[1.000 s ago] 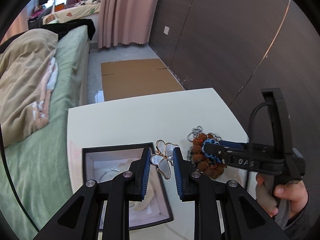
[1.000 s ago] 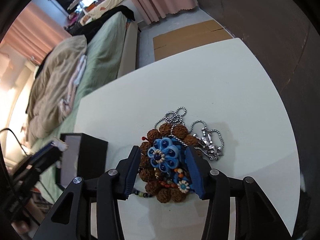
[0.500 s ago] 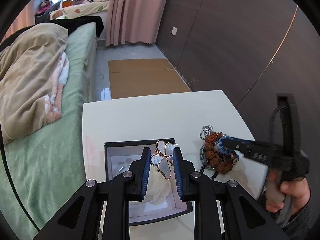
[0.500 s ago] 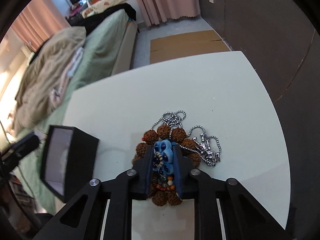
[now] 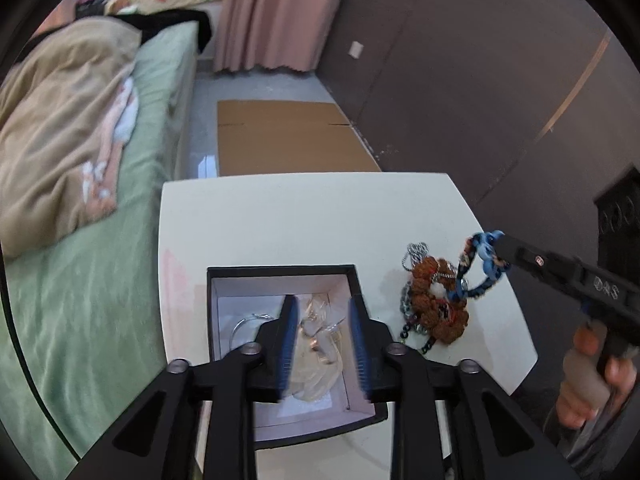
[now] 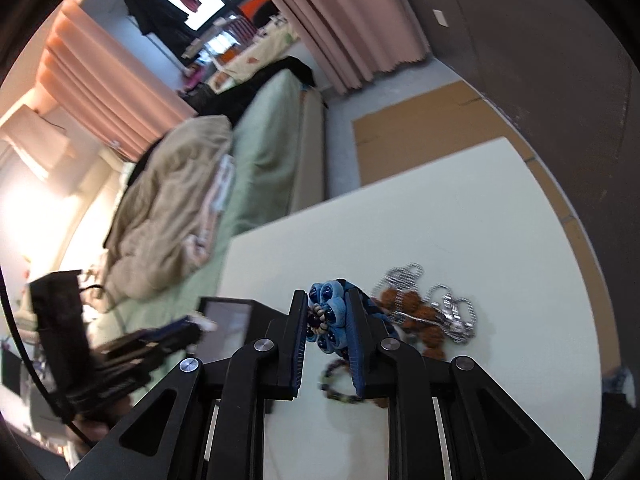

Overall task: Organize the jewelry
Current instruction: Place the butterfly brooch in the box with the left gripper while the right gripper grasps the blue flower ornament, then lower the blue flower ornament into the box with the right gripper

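A white table [image 5: 304, 216] stands beside a bed with a green cover [image 5: 80, 304] and a beige blanket [image 5: 60, 120]; flat cardboard [image 5: 288, 140] lies on the floor past its far edge. On the table sits a black jewelry box [image 5: 280, 270] with a white lining. Inside lie a thin silver ring-shaped piece, partly hidden, and a gold butterfly brooch [image 5: 318, 336] on pale cloth, blurred. The left gripper [image 5: 323, 332] hovers over the box with its blue-padded jaws spread apart and nothing between them; the brooch lies below the gap. Right of the box, on the tabletop, is a heap of brown bead bracelets [image 5: 438, 304] tangled with silver chain [image 6: 452, 312]. The right gripper [image 6: 328, 318] is clenched on a blue flower bracelet [image 6: 330, 312], lifted clear above the heap. White lettering on that gripper's side is too blurred to read surely.
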A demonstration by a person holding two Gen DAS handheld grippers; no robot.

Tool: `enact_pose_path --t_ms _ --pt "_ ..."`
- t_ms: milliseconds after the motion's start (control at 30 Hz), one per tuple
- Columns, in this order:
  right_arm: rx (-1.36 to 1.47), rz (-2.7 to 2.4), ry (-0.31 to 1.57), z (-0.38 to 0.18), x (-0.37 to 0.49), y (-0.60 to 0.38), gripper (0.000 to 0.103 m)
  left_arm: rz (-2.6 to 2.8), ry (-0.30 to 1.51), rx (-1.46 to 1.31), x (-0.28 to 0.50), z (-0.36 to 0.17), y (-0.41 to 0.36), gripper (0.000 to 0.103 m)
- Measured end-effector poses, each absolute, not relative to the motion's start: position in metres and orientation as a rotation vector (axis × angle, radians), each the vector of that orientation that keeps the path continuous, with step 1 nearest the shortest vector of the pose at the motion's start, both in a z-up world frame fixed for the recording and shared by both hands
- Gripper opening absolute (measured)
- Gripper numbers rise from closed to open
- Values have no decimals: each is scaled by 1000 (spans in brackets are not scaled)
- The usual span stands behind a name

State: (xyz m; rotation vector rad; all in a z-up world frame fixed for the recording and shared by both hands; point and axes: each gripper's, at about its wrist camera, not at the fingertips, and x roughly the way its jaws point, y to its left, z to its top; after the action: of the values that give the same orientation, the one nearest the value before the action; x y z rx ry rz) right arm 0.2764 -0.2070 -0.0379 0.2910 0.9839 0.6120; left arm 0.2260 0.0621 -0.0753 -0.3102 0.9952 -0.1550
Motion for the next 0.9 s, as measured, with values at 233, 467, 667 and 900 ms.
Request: enact_pose_path --t_ms 233,467,667,900 --pt "320 727 953 -29 268 -182 20 -112 912 -360 220 -59 79 72" --pt "341 831 918 -22 257 -157 20 -75 904 -365 216 -56 91 72" --pt "364 902 916 -22 251 -134 20 -54 890 -367 210 -51 102 72" --pt "361 949 933 -29 248 -112 20 -39 874 -390 203 -45 114 72"
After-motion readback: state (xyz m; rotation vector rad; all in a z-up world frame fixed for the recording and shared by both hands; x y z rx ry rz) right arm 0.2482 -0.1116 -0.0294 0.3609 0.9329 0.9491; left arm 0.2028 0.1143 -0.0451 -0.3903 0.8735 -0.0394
